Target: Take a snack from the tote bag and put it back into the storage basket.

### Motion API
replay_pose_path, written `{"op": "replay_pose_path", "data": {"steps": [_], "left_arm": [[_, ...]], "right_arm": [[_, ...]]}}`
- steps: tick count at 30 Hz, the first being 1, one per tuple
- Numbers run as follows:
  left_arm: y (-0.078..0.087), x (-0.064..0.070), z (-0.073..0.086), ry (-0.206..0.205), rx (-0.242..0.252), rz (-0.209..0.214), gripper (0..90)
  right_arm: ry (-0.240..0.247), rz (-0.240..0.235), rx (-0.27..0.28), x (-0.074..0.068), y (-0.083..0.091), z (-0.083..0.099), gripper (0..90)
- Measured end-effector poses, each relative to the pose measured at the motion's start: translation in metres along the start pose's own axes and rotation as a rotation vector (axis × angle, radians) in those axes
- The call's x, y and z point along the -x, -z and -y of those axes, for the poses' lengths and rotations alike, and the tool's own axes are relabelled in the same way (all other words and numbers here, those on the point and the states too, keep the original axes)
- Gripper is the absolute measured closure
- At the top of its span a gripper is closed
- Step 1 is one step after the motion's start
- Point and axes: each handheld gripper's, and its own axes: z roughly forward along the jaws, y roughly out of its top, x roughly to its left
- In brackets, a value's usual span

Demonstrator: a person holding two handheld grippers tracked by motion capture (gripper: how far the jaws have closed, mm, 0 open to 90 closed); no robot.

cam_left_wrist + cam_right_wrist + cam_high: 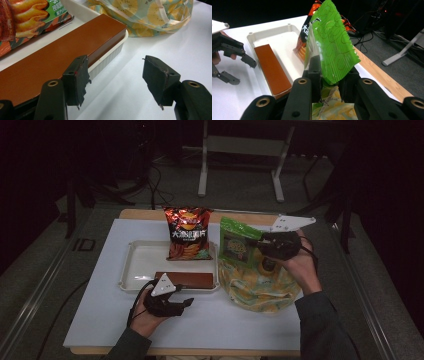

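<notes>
A white tray [134,270] sits in the middle of the table [100,310], slightly toward the far edge. A long brown box [192,280] lies along the tray's near rim, and a red chip bag [189,234] leans at the tray's far right corner. Just right of the tray lies a yellow patterned bag [255,287]. The right gripper [329,75] is closed on a green snack packet [332,42], holding it upright above the patterned bag's opening, toward the table's right edge. The left gripper [115,77] is open with nothing between its jaws, low over the table near the near edge, just beside the brown box and the tray's near rim.
</notes>
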Motion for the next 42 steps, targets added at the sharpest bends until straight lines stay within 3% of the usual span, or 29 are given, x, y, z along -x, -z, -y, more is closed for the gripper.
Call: {"op": "replay_pose_path", "data": {"steps": [19, 28, 42], "left_arm": [[0.001, 0.000, 0.000, -0.002, 0.003, 0.001, 37.1], [0.001, 0.001, 0.000, -0.004, 0.001, 0.002, 37.1], [0.001, 0.001, -0.001, -0.003, 0.008, 0.007, 37.1]], "right_arm": [[0.043, -0.042, 0.000, -0.011, -0.022, -0.023, 74.7], [0.059, -0.059, -0.020, -0.017, -0.038, -0.025, 74.7], [0.045, -0.094, -0.036, -0.024, -0.068, -0.023, 74.7]]}}
